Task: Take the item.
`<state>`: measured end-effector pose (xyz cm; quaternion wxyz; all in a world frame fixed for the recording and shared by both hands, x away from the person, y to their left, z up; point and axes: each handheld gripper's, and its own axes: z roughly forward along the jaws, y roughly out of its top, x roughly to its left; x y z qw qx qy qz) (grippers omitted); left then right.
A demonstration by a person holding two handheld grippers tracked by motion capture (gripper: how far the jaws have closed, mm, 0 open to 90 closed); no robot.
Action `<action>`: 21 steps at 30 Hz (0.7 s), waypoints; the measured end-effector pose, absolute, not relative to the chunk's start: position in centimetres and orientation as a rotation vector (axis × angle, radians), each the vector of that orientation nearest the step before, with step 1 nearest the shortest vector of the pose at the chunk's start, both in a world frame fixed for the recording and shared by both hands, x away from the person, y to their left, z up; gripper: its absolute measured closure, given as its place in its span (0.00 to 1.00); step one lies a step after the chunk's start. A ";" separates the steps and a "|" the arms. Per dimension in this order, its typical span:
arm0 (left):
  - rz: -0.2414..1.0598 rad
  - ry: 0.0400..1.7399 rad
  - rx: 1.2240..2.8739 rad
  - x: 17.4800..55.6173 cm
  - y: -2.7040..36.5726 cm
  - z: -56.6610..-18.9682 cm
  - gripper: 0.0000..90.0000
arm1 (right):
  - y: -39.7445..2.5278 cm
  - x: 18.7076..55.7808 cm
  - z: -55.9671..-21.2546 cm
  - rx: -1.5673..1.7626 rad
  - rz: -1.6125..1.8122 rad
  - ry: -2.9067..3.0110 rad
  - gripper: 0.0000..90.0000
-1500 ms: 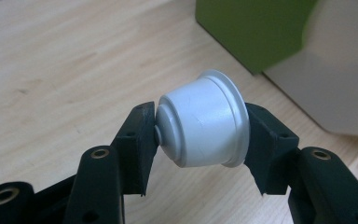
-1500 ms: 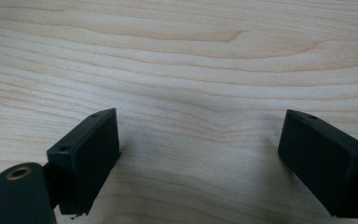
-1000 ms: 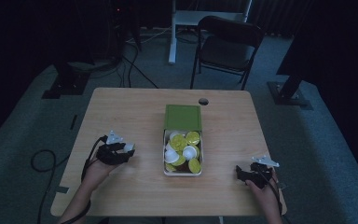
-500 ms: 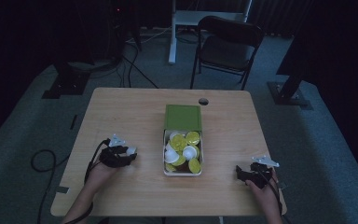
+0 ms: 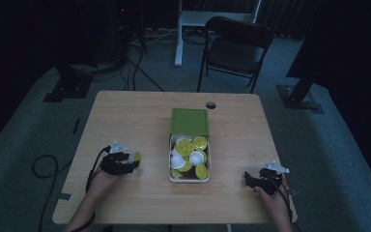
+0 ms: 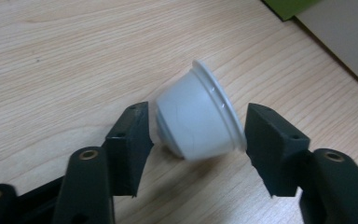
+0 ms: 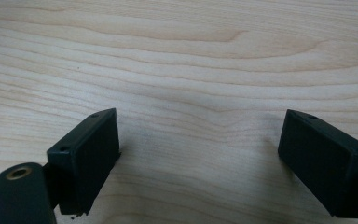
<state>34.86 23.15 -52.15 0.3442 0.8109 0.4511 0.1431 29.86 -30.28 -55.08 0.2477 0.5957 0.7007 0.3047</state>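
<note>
Wooden table (image 5: 140, 116): one white capsule (image 6: 198, 119) between spread left tongs (image 6: 198, 135); right tongs (image 7: 200, 158) spread, empty.

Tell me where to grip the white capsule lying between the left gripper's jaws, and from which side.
Grip the white capsule across its tapered body, just below the flanged rim. It lies tilted on its side on the table, rim up and away from the camera, already between the open jaws of the left gripper. Come straight along the present approach and close; the rim should likely stop it slipping out.
</note>
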 end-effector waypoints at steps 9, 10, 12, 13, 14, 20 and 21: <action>0.317 1.115 2.086 34.2 23.8 -51.8 0.27 | -30.3 29.9 -55.1 1.624 0.830 1.910 0.13; 0.306 1.102 2.089 34.1 23.7 -51.8 0.23 | -30.3 29.9 -55.1 1.624 0.831 1.910 0.13; 0.306 1.072 2.104 33.7 23.7 -51.9 0.20 | -30.3 29.9 -55.1 1.624 0.830 1.910 0.13; 0.291 1.046 2.112 33.5 23.6 -52.0 0.19 | -30.3 29.9 -55.1 1.624 0.831 1.910 0.13; 0.279 1.035 2.117 33.3 23.6 -52.0 0.15 | -30.3 29.9 -55.1 1.624 0.831 1.910 0.13; 0.269 0.972 2.156 32.0 23.6 -52.2 0.03 | -30.3 29.9 -55.1 1.624 0.831 1.910 0.13; 0.271 0.961 2.163 31.9 23.6 -52.2 0.00 | -30.3 29.9 -55.1 1.623 0.831 1.910 0.13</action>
